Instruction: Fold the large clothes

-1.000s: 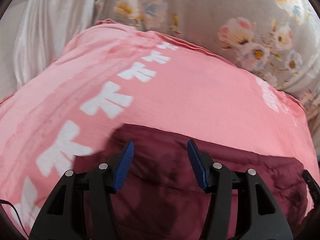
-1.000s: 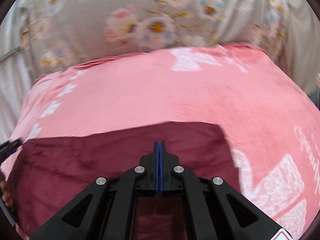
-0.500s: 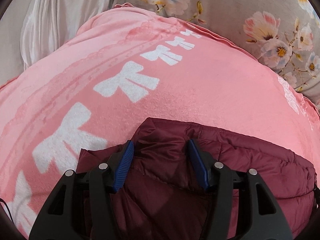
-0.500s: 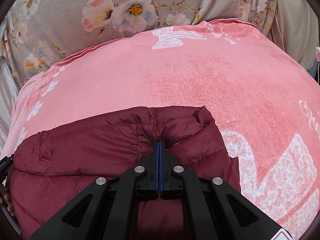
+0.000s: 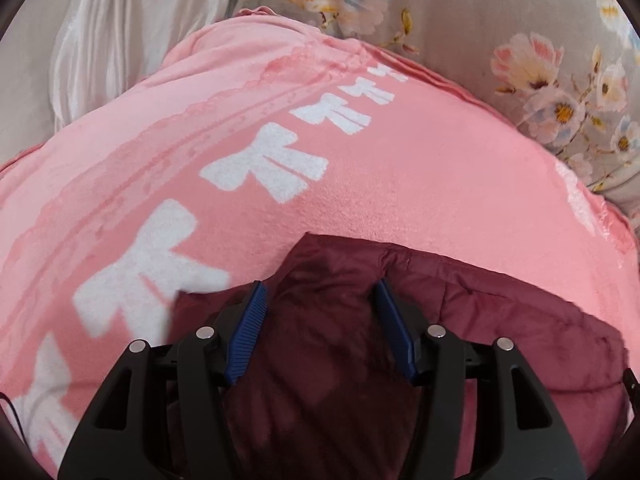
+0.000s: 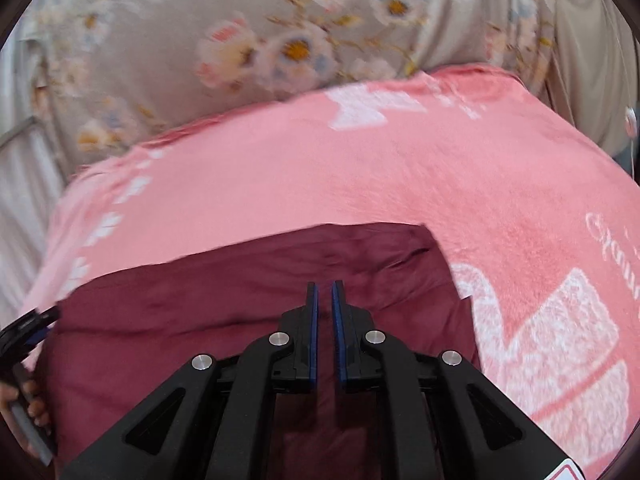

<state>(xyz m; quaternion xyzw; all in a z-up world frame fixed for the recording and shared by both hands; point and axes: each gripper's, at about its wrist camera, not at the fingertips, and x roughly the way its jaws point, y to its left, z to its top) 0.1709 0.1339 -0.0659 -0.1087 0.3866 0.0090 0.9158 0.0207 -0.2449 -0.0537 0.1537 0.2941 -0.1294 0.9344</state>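
Note:
A dark maroon padded jacket (image 5: 500, 320) lies on a pink blanket (image 5: 400, 184) with white bow prints. My left gripper (image 5: 320, 292) is open, its blue pads wide apart above the jacket's left corner, holding nothing. In the right wrist view the jacket (image 6: 200, 308) lies flat under my right gripper (image 6: 324, 286). Its jaws stand a narrow gap apart with no cloth between them. The other gripper and a hand show at the left edge (image 6: 24, 336).
The pink blanket (image 6: 440, 176) covers the bed. A grey floral sheet (image 5: 540, 40) lies behind it, also in the right wrist view (image 6: 240, 40). White cloth (image 5: 120, 20) hangs at the far left.
My right gripper was shut on the jacket's edge and has now parted slightly and let it go. The jacket has settled flatter. My left gripper stayed open over the left corner.

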